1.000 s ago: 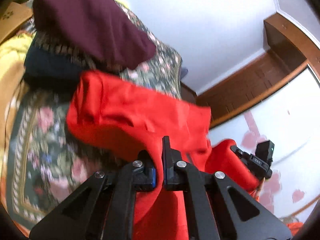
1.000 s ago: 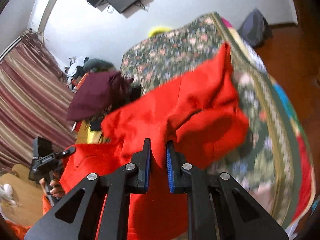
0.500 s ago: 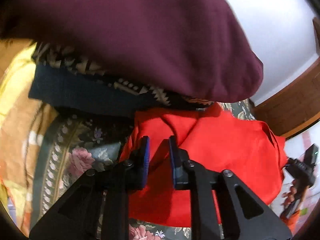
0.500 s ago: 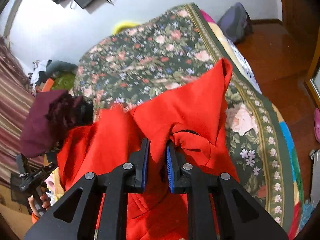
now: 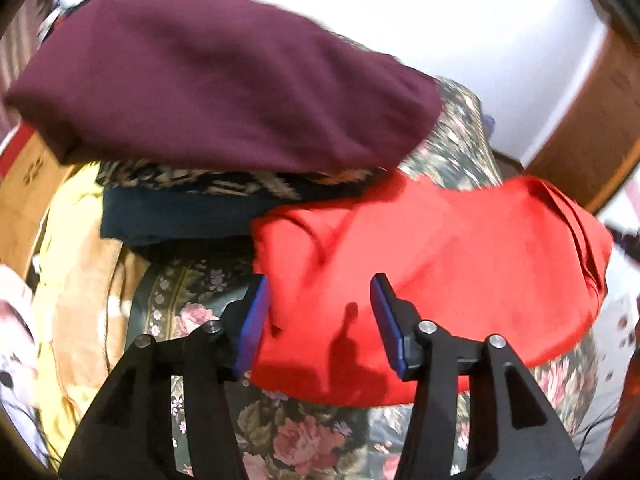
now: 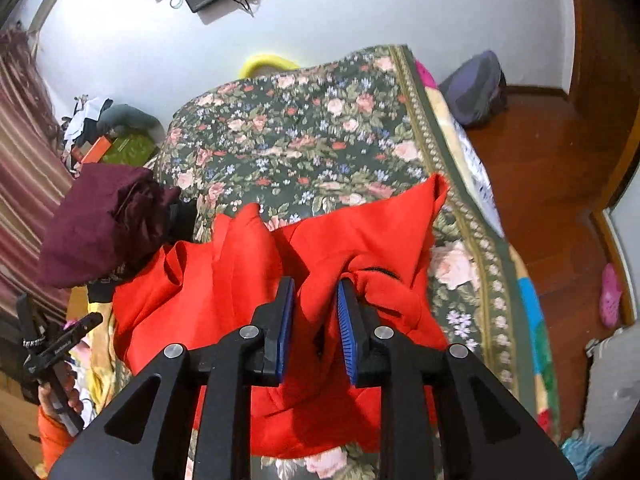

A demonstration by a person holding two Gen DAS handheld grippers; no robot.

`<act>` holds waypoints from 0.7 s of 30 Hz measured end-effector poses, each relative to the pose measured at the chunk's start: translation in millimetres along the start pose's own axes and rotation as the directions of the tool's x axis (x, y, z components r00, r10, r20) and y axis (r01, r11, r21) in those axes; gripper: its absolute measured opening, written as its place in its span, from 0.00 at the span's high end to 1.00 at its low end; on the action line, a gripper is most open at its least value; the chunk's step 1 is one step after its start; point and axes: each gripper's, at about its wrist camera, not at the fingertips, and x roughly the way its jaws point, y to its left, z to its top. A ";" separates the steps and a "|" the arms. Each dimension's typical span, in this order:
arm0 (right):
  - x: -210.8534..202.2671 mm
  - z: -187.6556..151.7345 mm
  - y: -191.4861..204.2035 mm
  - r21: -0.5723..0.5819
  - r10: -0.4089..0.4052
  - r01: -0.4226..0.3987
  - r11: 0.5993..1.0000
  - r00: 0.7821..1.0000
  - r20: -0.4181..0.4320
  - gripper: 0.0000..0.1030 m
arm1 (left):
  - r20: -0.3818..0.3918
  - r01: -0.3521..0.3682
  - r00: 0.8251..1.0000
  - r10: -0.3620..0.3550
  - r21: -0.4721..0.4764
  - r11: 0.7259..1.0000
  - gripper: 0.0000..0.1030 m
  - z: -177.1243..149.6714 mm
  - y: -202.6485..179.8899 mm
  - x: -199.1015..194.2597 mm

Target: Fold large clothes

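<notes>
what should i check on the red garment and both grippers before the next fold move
1. Left gripper let go: ok. Its jaws are opening, and the red garment lies under them, not pinched.
2. Right gripper let go: cannot tell. Its jaws are opening, but a ridge of red cloth stands between the pads.
3. Garment resting on the floral bedspread: ok.
4. Garment lying flat: not ok. It is bunched and creased near the right gripper, with one corner sticking out.
5. Clear of the maroon pile: not ok. The red edge sits right against the stack.
</notes>
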 end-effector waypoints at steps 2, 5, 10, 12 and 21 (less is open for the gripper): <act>-17.2 2.9 -3.2 -0.012 -0.044 0.045 0.999 0.997 0.062 0.52 | -0.013 0.018 1.000 -0.018 0.034 0.999 0.49 -4.1 -7.5 -0.2; -44.9 0.4 -11.0 -0.021 -0.085 0.088 0.996 0.987 0.135 0.45 | -0.041 0.011 0.999 -0.008 0.086 0.996 0.49 -11.7 -28.4 6.5; -42.2 -20.8 4.6 -0.138 -0.095 0.103 0.985 0.993 0.069 0.45 | -0.083 0.073 0.994 -0.065 0.099 0.992 0.49 -22.2 -47.4 15.4; -29.4 -32.7 16.2 -0.187 -0.074 0.077 0.979 0.997 0.019 0.45 | -0.105 0.108 0.990 -0.098 0.092 0.990 0.49 -23.8 -53.1 21.0; 47.4 -60.6 64.2 -0.251 0.016 -0.057 0.966 0.987 -0.160 0.45 | -0.184 0.270 0.943 -0.277 -0.062 0.961 0.48 -15.0 -45.1 57.6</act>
